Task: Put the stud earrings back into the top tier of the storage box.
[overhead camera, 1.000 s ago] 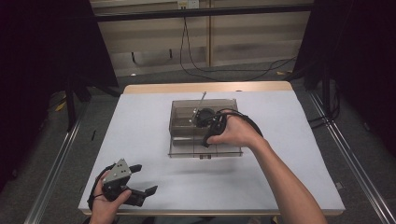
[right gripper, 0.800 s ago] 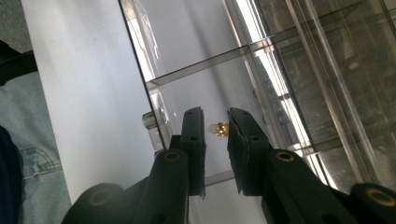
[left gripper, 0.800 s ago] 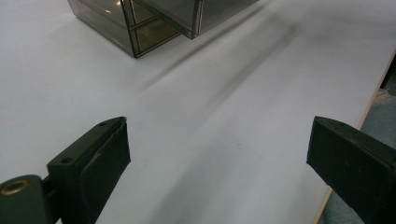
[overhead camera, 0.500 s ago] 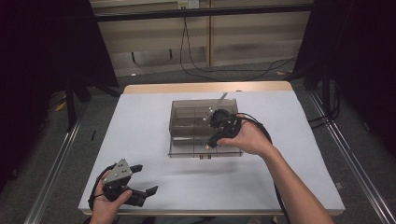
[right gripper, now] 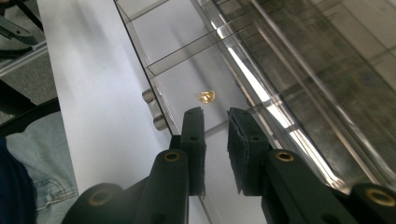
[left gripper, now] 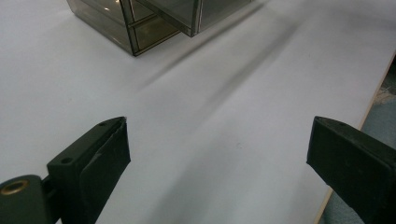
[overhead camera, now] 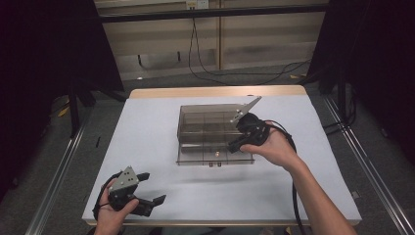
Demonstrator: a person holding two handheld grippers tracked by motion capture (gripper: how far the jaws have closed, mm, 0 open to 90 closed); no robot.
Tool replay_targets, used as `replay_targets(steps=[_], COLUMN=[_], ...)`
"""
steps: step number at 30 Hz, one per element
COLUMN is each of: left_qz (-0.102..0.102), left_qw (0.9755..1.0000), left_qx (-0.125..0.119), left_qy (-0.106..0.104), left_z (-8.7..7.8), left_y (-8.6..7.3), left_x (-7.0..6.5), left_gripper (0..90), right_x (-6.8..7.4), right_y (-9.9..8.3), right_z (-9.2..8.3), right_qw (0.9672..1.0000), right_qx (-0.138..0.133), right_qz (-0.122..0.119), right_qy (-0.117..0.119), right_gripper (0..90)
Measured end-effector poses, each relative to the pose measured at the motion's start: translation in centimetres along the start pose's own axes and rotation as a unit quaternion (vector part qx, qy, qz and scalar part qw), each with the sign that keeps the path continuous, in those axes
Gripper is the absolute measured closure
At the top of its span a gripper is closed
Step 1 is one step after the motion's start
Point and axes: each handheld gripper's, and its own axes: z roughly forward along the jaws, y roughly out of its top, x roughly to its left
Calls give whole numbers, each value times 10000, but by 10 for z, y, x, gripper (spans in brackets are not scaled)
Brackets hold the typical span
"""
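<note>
Since a second ago, my right gripper (overhead camera: 235, 143) has slid across the top of the smoky clear drawer box (overhead camera: 205, 115) toward its right side, and its grey plate now juts past the box's far right corner. My left gripper (overhead camera: 147, 188) has kept its place at the near left corner of the white table (overhead camera: 147, 127), jaws spread wide with nothing between them; in the left gripper view I see bare table between the two pads and the box well ahead.

I read the shift as lining the right gripper up on the drawer (right gripper: 196, 79) at the box's near face, which stands pulled out a little, its two small metal knobs (right gripper: 154, 109) facing me. In the right gripper view the jaws stand nearly closed, with a narrow gap between the pads, and they seem to straddle the drawer's thin front wall just beside the knobs. Whether the pads actually pinch that wall I cannot tell.

A small gold piece (right gripper: 206, 95) lies on the drawer floor just beyond the jaw tips, slightly to the left jaw's side, apart from both pads. I judge the gripper must open and reach into the compartment to take it.
</note>
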Motion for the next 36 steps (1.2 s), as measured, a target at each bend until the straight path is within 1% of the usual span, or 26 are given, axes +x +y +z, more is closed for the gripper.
replay_targets(steps=[2, 3, 4, 10, 13, 15, 17, 18, 20, 22, 24, 26, 28, 30, 31, 33, 34, 35, 36], left_qz=[-2, -2, -4, 4, 8, 8, 8, 9, 6, 0, -19, -8, 13, 3, 3, -2, -9, -1, -1], left_qw=[10000, 10000, 10000, 10000, 10000, 10000, 10000, 10000, 10000, 10000, 10000, 10000, 10000, 10000, 10000, 10000, 10000, 10000, 10000], left_qx=[26, 26, 20, 25, 27, 27, 35, 46, 37, 37, 32, 52, 61, 55, 55, 62, 66, 49, 49], left_qy=[14, 14, 8, -11, -3, -2, 4, 12, -7, -5, -2, 12, 17, 1, 1, 12, 20, 21, 21], left_z=[0, 0, 0, 1, 1, 1, 1, 1, 1, 1, 1, 1, 1, 2, 2, 1, 1, 1, 1], left_y=[0, 0, 0, 0, 0, 0, 0, 0, 0, 0, 0, 0, 0, 0, 0, 0, 0, 0, 0], left_x=[0, 0, 0, -1, -1, -1, -1, -1, -1, -1, -1, -1, -1, -1, -1, -1, -1, 0, 0], left_gripper=[59, 59, 59, 59, 59, 59, 59, 59, 59, 59, 59, 59, 59, 59, 59, 59, 59, 59, 59], right_x=[-2, -2, -5, -9, -11, -14, -15, -18, -20, -22, -27, -28, -33, -36, -36, -41, -41, -45, -45], right_y=[-3, -3, -8, -22, -28, -36, -39, -46, -52, -55, -65, -68, -77, -82, -82, -89, -89, -93, -93], right_z=[-6, -6, -13, -30, -34, -40, -41, -44, -47, -48, -51, -51, -51, -49, -49, -44, -44, -39, -39], right_qw=[10000, 10000, 9999, 9996, 9995, 9990, 9990, 9988, 9983, 9981, 9973, 9972, 9961, 9955, 9955, 9942, 9942, 9930, 9930], right_qx=[-3, -3, -20, -52, -25, -15, -29, -49, -54, -45, 26, 46, 178, 283, 283, 473, 473, 594, 594], right_qz=[16, 16, 69, 159, 184, 303, 301, 314, 417, 443, 555, 562, 661, 683, 683, 715, 715, 758, 758], right_qy=[-56, -56, -118, -221, -265, -316, -326, -371, -397, -421, -483, -486, -560, -601, -601, -654, -654, -687, -687], right_gripper=[776, 776, 776, 776, 776, 776, 776, 776, 776, 776, 776, 776, 776, 776, 776, 776, 776, 776, 776])
